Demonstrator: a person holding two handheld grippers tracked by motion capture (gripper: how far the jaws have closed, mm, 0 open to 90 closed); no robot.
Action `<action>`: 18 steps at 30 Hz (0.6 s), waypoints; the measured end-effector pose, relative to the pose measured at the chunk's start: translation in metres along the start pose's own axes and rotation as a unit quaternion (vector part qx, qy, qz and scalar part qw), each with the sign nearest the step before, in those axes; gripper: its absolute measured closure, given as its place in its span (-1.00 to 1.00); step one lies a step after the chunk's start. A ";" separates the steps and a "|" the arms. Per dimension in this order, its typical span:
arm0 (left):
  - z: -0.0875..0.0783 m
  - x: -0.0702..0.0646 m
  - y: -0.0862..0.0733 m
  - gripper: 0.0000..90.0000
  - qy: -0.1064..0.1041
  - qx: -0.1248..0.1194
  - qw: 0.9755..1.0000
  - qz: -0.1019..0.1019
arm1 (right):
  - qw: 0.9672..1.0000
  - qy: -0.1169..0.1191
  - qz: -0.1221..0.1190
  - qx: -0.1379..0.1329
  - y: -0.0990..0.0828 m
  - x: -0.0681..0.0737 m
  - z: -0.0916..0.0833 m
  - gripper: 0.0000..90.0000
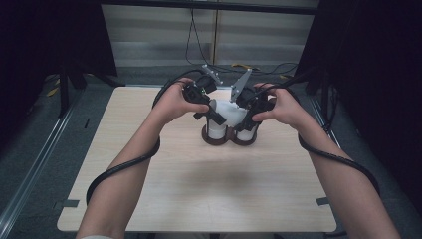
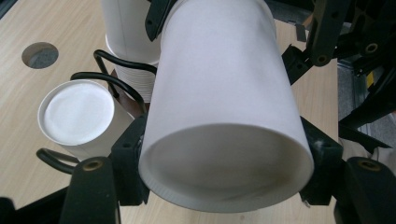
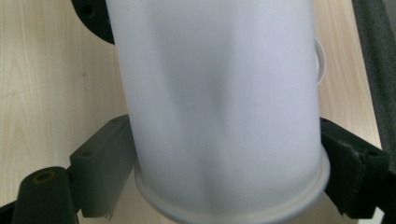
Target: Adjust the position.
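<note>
Both grippers hold 1 white paper cup (image 1: 228,110) above the worktop (image 1: 199,184): left gripper (image 2: 224,158) jaws pinch its base end, right gripper (image 3: 229,163) jaws flank its rim end, touching.

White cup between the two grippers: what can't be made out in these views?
- High view: the white cup is largely covered by the left gripper and right gripper; whether it is one cup or two nested is unclear.
- Right gripper view: the cup is blurred and cut off by the top edge; whether the pads press it is unclear.
- Left gripper view: the cup hides most of the wire rack.
</note>
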State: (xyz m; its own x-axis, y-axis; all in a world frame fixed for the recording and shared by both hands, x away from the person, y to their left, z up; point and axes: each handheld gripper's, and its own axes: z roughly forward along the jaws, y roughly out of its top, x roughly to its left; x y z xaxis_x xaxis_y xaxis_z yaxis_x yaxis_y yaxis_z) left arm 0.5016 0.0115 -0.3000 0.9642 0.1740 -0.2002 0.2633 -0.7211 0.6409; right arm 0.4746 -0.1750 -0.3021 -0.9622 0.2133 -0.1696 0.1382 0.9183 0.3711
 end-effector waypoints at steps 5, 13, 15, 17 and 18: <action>-0.003 0.001 -0.001 -0.25 0.000 -0.002 1.000 -0.003 | 1.000 -0.002 0.007 -0.008 -0.003 0.000 -0.001 -0.70; -0.009 0.001 -0.001 -0.25 0.001 0.000 1.000 -0.001 | 0.999 -0.005 0.019 -0.036 -0.010 -0.001 0.000 -0.70; -0.011 0.001 -0.001 -0.25 0.000 -0.003 1.000 -0.004 | 0.999 -0.007 0.024 -0.041 -0.012 -0.001 0.000 -0.70; -0.013 0.002 -0.001 -0.25 -0.002 -0.003 1.000 -0.005 | 0.998 -0.010 0.026 -0.050 -0.015 -0.002 0.001 -0.70; -0.014 0.002 -0.001 -0.25 0.000 -0.002 1.000 -0.005 | 0.998 -0.007 0.024 -0.059 -0.017 -0.003 0.002 -0.70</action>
State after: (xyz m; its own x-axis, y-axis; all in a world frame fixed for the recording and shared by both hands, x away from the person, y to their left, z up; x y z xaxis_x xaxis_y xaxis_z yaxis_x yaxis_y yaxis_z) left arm 0.5035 0.0217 -0.2908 0.9617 0.1802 -0.2068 0.2724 -0.7163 0.6425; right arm 0.4757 -0.1907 -0.3095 -0.9515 0.2617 -0.1619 0.1545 0.8613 0.4840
